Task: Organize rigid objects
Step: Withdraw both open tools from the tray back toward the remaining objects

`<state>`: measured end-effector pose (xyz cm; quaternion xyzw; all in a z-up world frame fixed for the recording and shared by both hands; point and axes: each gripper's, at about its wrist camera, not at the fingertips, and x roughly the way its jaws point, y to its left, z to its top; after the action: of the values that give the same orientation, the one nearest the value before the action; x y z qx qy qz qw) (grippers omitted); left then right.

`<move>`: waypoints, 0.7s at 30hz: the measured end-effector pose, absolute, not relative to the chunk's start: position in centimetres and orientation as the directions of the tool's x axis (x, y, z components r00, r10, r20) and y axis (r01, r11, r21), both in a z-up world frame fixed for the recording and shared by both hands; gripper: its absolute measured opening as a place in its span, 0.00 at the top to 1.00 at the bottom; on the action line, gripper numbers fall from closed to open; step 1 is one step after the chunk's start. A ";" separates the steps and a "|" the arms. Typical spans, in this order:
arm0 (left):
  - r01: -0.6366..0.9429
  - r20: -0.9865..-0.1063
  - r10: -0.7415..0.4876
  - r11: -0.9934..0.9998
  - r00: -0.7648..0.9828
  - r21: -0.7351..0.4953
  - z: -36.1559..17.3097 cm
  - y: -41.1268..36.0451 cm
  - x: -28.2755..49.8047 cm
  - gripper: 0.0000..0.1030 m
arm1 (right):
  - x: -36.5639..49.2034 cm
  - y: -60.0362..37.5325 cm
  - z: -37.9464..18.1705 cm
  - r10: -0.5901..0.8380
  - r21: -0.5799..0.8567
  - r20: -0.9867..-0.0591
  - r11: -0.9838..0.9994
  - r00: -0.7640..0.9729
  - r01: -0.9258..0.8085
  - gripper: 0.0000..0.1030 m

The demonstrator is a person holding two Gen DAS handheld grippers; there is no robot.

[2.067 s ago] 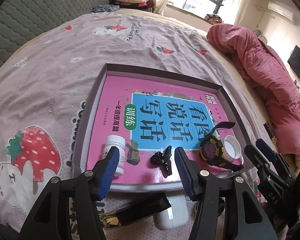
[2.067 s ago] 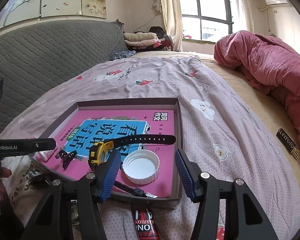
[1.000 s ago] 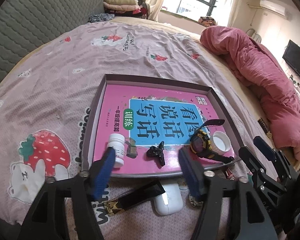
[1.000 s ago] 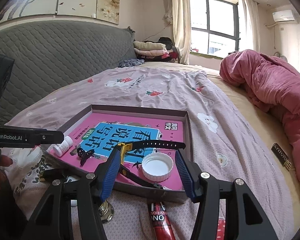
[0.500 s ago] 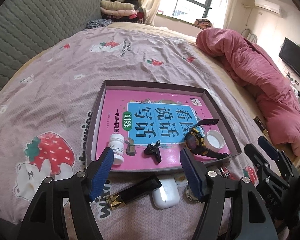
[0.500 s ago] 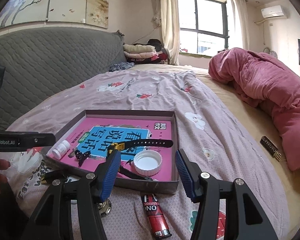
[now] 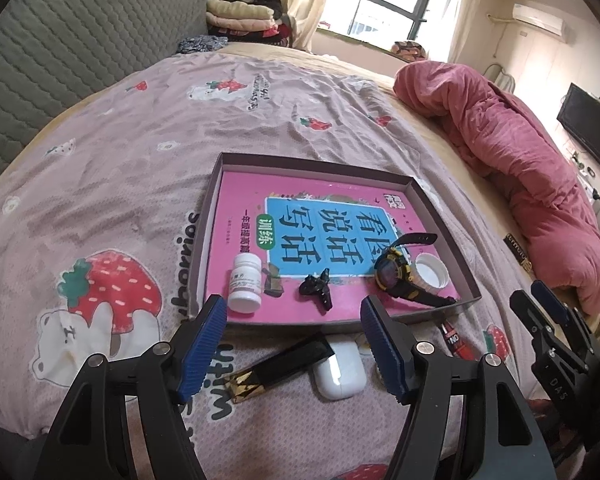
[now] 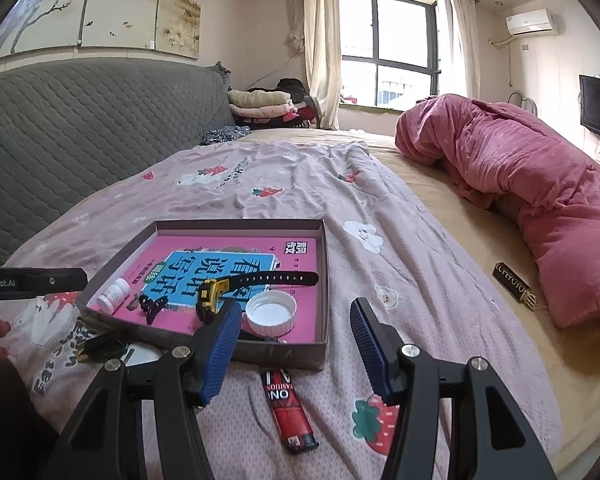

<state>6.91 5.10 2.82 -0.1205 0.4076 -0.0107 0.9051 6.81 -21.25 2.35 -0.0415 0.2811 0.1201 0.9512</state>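
Lying across the near right part of a shallow grey cardboard box lid [image 7: 436, 208], a black-and-yellow digital wristwatch [image 7: 394, 274], long axis running from the near wall toward the far right corner, one black strap stretched out flat, face tilted up. Holding also a pink-covered book [image 7: 260, 208] with blue title panel flat on the lid's floor, and on that cover: a small white plastic pill bottle [image 7: 245, 282] on its side, cap end toward the near wall; a small greyish-brown piece [image 7: 273, 282] just beside it; a black claw hair clip [image 7: 317, 287] in the middle; a white screw cap [image 8: 271, 314], open side up, just beside the watch. Resting outside on the strawberry-print pink bedsheet [image 7: 100, 184], near the lid's near wall: a black-and-gold slim box [image 7: 278, 366], a white glossy earbud case [image 7: 339, 370], a red lighter [image 8: 289, 410] pointing lengthwise toward the lid. Farther right, a black-and-gold bar [image 8: 514, 286] lying well apart, near the heaped pink quilt [image 8: 520, 184]. Hovering spread apart with nothing between the blue ribbed pads: left gripper [image 7: 294, 346] above the slim box and case, right gripper [image 8: 296, 346] above the lighter.
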 end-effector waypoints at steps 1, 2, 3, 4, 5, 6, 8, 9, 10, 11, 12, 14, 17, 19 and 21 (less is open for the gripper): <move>-0.074 -0.736 -0.126 0.970 0.665 -0.232 2.7 5.2 6.7 0.31 | 6.6 -21.2 2.4 0.204 -0.016 -0.545 0.967 0.813 -0.253 0.45; -0.070 -0.736 -0.129 0.970 0.664 -0.234 2.7 5.2 6.6 0.31 | 6.4 -21.1 2.4 0.204 -0.019 -0.547 0.967 0.812 -0.256 0.45; -0.069 -0.737 -0.129 0.970 0.664 -0.232 2.6 5.1 6.5 0.31 | 6.2 -21.1 2.5 0.205 -0.022 -0.547 0.966 0.812 -0.258 0.45; -0.067 -0.737 -0.127 0.972 0.664 -0.227 2.6 5.1 6.3 0.31 | 6.0 -21.0 2.6 0.205 -0.025 -0.547 0.965 0.811 -0.261 0.45; -0.064 -0.738 -0.125 0.973 0.663 -0.222 2.5 5.1 6.2 0.31 | 5.7 -20.9 2.6 0.208 -0.030 -0.547 0.963 0.811 -0.267 0.45; -0.062 -0.738 -0.122 0.974 0.663 -0.217 2.5 5.1 6.1 0.31 | 5.5 -20.8 2.7 0.209 -0.035 -0.548 0.962 0.810 -0.272 0.45; -0.061 -0.736 -0.123 0.974 0.666 -0.219 2.5 5.2 5.8 0.31 | 5.0 -20.6 2.9 0.212 -0.046 -0.546 0.959 0.811 -0.281 0.45; -0.059 -0.735 -0.128 0.973 0.666 -0.223 2.6 5.2 5.7 0.31 | 4.9 -20.6 2.9 0.214 -0.045 -0.546 0.958 0.810 -0.284 0.45; -0.057 -0.735 -0.128 0.973 0.666 -0.222 2.6 5.2 5.7 0.31 | 4.9 -20.5 3.0 0.216 -0.044 -0.546 0.957 0.809 -0.286 0.45; -0.056 -0.734 -0.127 0.974 0.668 -0.220 2.7 5.1 5.6 0.31 | 4.7 -20.5 3.0 0.219 -0.043 -0.547 0.957 0.808 -0.288 0.45; -0.053 -0.732 -0.128 0.974 0.669 -0.219 2.7 5.1 5.5 0.31 | 4.5 -20.4 3.1 0.221 -0.042 -0.547 0.956 0.807 -0.290 0.45; -0.048 -0.731 -0.130 0.975 0.670 -0.217 2.9 5.0 5.3 0.31 | 4.2 -20.3 3.1 0.226 -0.042 -0.550 0.954 0.804 -0.297 0.45; -0.044 -0.730 -0.129 0.976 0.671 -0.214 3.0 5.0 5.1 0.31 | 3.9 -20.1 3.3 0.230 -0.049 -0.550 0.951 0.803 -0.306 0.45; -0.042 -0.728 -0.130 0.976 0.673 -0.213 3.1 5.0 4.8 0.31 | 3.8 -20.0 3.4 0.233 -0.051 -0.548 0.950 0.803 -0.309 0.45; -0.041 -0.727 -0.125 0.978 0.675 -0.206 3.2 5.0 4.6 0.31 | 3.5 -19.8 3.5 0.238 -0.048 -0.547 0.948 0.803 -0.314 0.45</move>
<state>4.62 5.01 3.24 -0.1034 0.4023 -0.0229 0.9093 3.54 -19.85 3.47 -0.0681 0.2784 0.1457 0.9469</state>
